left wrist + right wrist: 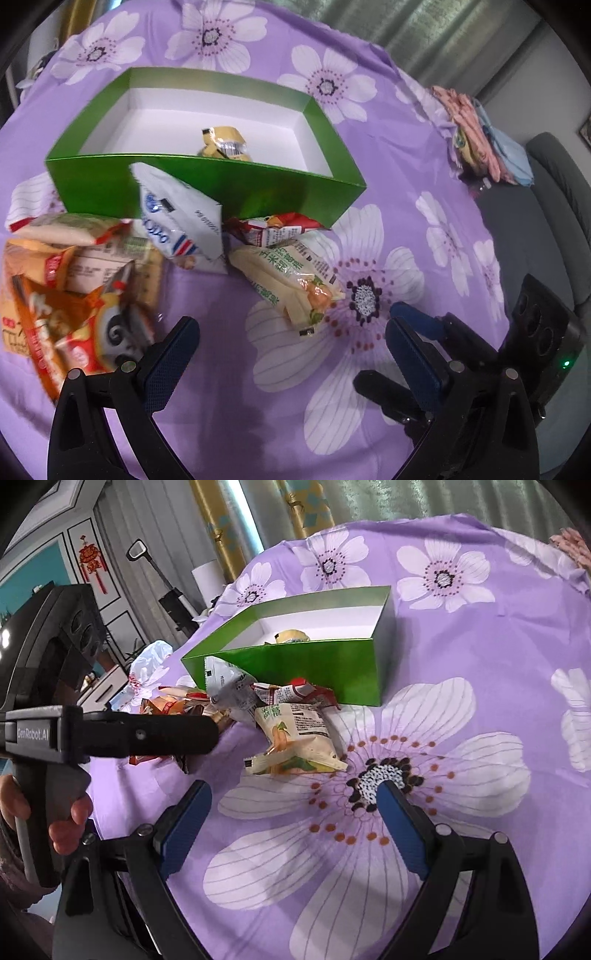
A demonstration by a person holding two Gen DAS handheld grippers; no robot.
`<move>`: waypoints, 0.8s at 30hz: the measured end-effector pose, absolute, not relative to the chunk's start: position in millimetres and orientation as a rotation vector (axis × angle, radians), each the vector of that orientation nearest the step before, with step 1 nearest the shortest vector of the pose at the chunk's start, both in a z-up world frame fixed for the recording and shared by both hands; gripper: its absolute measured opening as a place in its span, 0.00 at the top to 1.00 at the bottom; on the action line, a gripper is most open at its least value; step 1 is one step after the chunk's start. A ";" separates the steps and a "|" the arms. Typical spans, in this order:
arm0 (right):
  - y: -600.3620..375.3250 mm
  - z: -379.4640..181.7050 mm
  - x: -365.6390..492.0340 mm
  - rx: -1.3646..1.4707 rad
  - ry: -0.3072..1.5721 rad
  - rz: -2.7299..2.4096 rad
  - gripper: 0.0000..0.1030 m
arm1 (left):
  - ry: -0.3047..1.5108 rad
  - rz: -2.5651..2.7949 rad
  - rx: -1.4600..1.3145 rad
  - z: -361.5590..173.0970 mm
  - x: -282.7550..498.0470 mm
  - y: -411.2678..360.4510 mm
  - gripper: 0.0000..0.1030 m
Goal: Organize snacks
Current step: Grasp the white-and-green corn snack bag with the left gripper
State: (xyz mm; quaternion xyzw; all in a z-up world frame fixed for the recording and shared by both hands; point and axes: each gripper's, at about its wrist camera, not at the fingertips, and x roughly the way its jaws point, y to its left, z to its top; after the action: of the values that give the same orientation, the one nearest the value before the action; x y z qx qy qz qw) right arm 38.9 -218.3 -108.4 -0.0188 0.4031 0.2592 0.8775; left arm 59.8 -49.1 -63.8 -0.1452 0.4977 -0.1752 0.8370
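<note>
Both the left gripper (291,332) and right gripper (295,797) are held with fingers released above crinkled snack packets (284,280) piled against a glossy green cardboard box (207,184)

Purple floral tablecloth (461,738); gold-and-grey curtains (303,506) behind; grey sofa (546,206); teal wall (33,572).
</note>
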 end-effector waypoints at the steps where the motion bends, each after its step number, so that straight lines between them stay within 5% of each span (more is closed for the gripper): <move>1: -217.8 -110.3 41.0 -0.036 0.844 0.545 0.11 | 1.058 -0.370 -0.306 -65.7 62.0 -50.8 0.03; 16: -200.5 -124.9 95.0 -0.028 0.910 0.633 0.11 | 1.095 -0.368 -0.275 -81.0 92.1 -65.6 0.07; 21: -192.0 -129.5 103.1 -0.036 0.957 0.659 0.12 | 1.130 -0.377 -0.290 -89.7 99.5 -66.4 0.18; 24: -186.9 -133.6 105.1 -0.039 0.984 0.682 0.22 | 1.132 -0.378 -0.286 -91.7 101.2 -66.4 0.19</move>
State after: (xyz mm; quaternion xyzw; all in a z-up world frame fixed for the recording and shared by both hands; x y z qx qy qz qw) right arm 105.1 -186.9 -133.6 -0.0186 0.4632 0.3208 0.8260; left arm 101.2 -66.4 -91.7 -0.1343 0.5312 -0.1772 0.8176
